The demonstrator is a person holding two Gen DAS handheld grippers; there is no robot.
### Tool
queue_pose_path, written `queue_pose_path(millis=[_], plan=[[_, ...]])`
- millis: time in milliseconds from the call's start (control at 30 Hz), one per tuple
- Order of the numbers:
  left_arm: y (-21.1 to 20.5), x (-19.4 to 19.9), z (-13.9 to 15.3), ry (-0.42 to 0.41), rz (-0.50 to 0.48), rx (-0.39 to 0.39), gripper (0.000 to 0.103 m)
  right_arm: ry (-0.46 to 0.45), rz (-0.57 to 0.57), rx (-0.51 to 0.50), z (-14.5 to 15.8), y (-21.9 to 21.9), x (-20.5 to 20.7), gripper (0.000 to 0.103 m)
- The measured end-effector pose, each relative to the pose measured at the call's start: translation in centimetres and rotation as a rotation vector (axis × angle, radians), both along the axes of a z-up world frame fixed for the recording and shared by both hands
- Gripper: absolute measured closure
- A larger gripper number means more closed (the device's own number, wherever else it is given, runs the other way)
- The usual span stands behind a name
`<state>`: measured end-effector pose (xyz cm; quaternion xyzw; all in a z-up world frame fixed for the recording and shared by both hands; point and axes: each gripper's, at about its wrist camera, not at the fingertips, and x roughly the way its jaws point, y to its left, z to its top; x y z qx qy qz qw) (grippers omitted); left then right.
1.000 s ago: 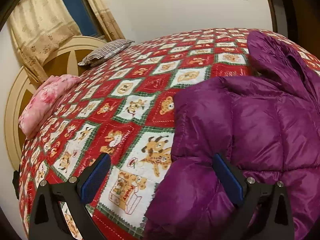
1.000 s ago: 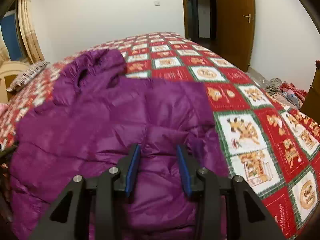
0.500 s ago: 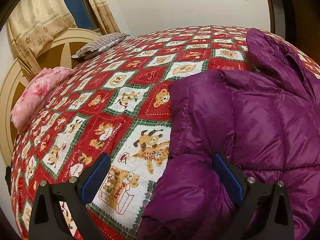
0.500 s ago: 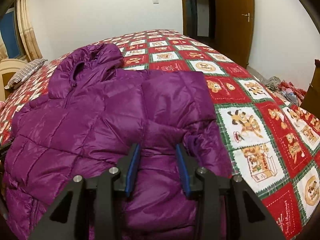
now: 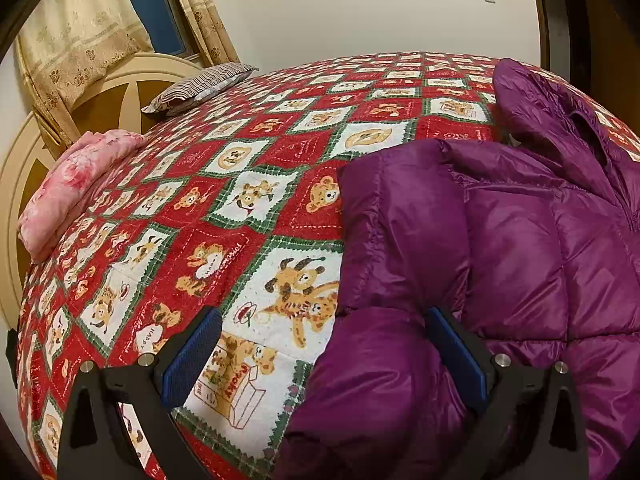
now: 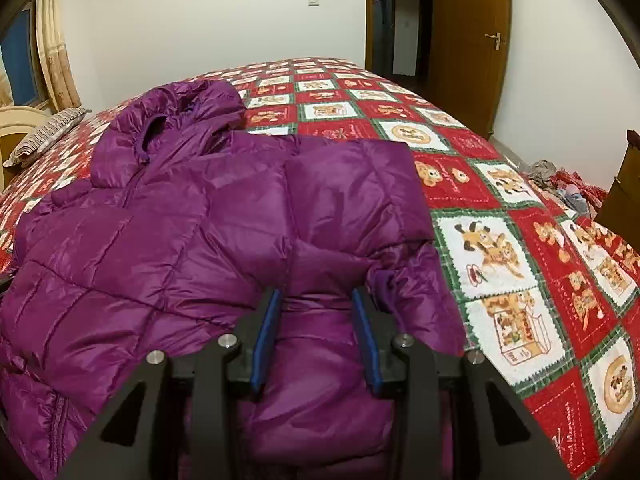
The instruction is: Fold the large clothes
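A puffy purple hooded jacket [image 5: 520, 240] lies face up on the bed, its hood [image 6: 180, 108] toward the far side. One sleeve [image 6: 352, 184] is folded across the chest. My right gripper [image 6: 317, 332] is shut on a thick fold of the jacket [image 6: 180, 240] at its near edge, and fabric fills the gap between the blue pads. My left gripper [image 5: 326, 344] stands wide open over the jacket's near left corner. Its right pad [image 5: 456, 352] touches the fabric and its left pad [image 5: 196, 352] hangs over bare quilt.
The bed carries a red, green and white cartoon quilt [image 5: 240, 184]. A striped pillow [image 5: 200, 86] and a folded pink blanket [image 5: 68, 188] lie by the headboard [image 5: 116, 92]. Past the bed's right edge are loose clothes on the floor [image 6: 560, 184] and a wooden door [image 6: 468, 40].
In the right wrist view the jacket has settled flatter on the quilt and its hood shows more clearly. Both grippers keep the same opening and stay in about the same place.
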<state>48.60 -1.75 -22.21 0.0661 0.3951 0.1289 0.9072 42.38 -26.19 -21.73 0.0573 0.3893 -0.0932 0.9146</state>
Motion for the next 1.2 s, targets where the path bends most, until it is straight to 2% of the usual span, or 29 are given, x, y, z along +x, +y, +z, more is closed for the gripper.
queue_pose_path(millis=[467,600,700,800,867,1000,1100,1200], plan=[[-0.3,0.0,0.4,0.004,0.002,0.023,0.001,0.017,0.002,-0.022,0.0,0.4,0.3,0.062],[0.0,-1.0,2.8,-0.027,0.028,0.011,0.001,0.025,0.013,-0.063,0.8,1.0,0.1,0.062],[-1.3,-2.4,5.5,-0.093,-0.022,-0.052,0.001,-0.026,0.010,-0.076,2.8,1.7,-0.9,0.057],[-4.4,-2.7,6.4,-0.081,-0.112,-0.057,0.001,-0.072,0.052,-0.067,4.8,3.4,-0.8,0.057],[-6.6,-2.9,6.1,-0.064,-0.175,-0.043,0.001,-0.068,0.113,-0.050,5.3,5.0,-0.1,0.057],[-9.3,-2.6,3.9,-0.024,-0.205,0.020,0.001,-0.028,0.201,-0.063,4.1,7.3,1.3,0.057],[-9.1,-2.4,1.7,0.007,-0.193,0.001,0.001,0.018,0.191,-0.045,1.9,6.8,1.9,0.057],[-8.9,-2.3,1.2,0.009,-0.207,-0.029,0.001,0.022,0.182,-0.030,0.2,6.0,1.6,0.056]])
